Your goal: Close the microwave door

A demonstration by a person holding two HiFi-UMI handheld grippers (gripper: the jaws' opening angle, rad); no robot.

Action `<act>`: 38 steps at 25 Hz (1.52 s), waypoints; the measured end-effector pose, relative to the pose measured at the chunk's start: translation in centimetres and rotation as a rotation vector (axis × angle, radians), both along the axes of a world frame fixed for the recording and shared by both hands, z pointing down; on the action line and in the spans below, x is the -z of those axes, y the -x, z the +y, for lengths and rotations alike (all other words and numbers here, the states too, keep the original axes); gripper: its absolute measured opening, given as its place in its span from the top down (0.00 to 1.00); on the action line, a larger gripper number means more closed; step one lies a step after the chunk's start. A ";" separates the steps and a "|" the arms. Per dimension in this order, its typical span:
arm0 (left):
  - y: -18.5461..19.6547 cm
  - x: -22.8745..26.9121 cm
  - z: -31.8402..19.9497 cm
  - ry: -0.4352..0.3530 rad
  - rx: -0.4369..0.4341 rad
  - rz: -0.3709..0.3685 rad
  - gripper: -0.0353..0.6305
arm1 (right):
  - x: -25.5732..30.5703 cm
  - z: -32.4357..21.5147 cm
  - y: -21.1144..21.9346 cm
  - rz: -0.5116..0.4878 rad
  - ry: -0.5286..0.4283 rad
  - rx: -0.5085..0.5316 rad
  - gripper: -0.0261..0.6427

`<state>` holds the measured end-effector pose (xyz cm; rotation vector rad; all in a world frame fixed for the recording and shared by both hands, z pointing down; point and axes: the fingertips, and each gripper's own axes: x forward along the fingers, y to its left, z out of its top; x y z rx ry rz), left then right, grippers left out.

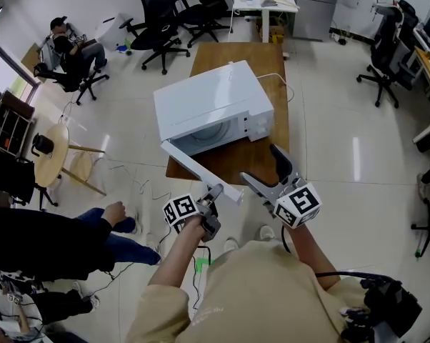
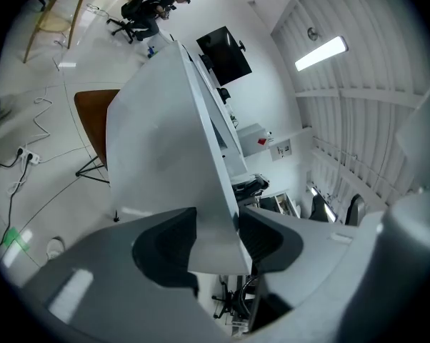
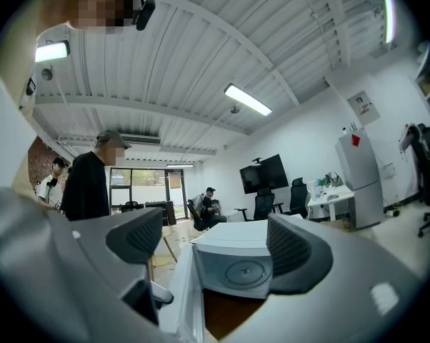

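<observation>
1. The microwave (image 1: 213,106) sits on the brown counter (image 1: 215,54), ahead of both sets of jaws. Its cavity is uncovered, so the task is far from finished.
2. The door (image 1: 201,168) stands swung wide out from the cavity. Its hinge is at the end far from the left jaws, and its free end reaches back between them.
3. The left gripper (image 2: 215,238) has its jaws drawn narrow onto that free edge. One pad lies on each face, and the white panel runs away from between them.
4. The right gripper (image 3: 218,241) has its jaws spread wide with nothing between them. The microwave's open front shows beyond the gap, well apart from the pads. This gripper hovers just to the right of the left jaws and takes no part in the hold.
5. The step in hand looks like swinging the door round on its hinge by the left grip.
6. The next move probably calls for carrying the clamped edge in an arc toward the cavity. The wrist should turn with the panel so the pads do not twist off the thin edge.
7. Near the end of the swing the jaws will likely have to let go and press the door's outer face until the latch catches. A hard push might slide the microwave on the counter, so the free right jaws could steady its body.
</observation>
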<state>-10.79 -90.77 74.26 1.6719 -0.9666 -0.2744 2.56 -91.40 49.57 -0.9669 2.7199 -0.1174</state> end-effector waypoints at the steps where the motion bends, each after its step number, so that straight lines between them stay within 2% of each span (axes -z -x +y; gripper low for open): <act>1: -0.2 0.0 -0.3 -0.001 0.008 0.004 0.66 | 0.0 -0.1 -0.1 0.000 0.001 -0.003 0.30; 11: -1.4 0.0 -2.3 -0.004 0.073 0.049 0.66 | 0.4 -0.2 -1.0 -0.001 0.001 -0.026 0.30; 38: -3.7 -0.2 -7.4 0.025 0.130 0.097 0.67 | 0.6 1.3 -4.9 -0.003 0.011 -0.101 0.30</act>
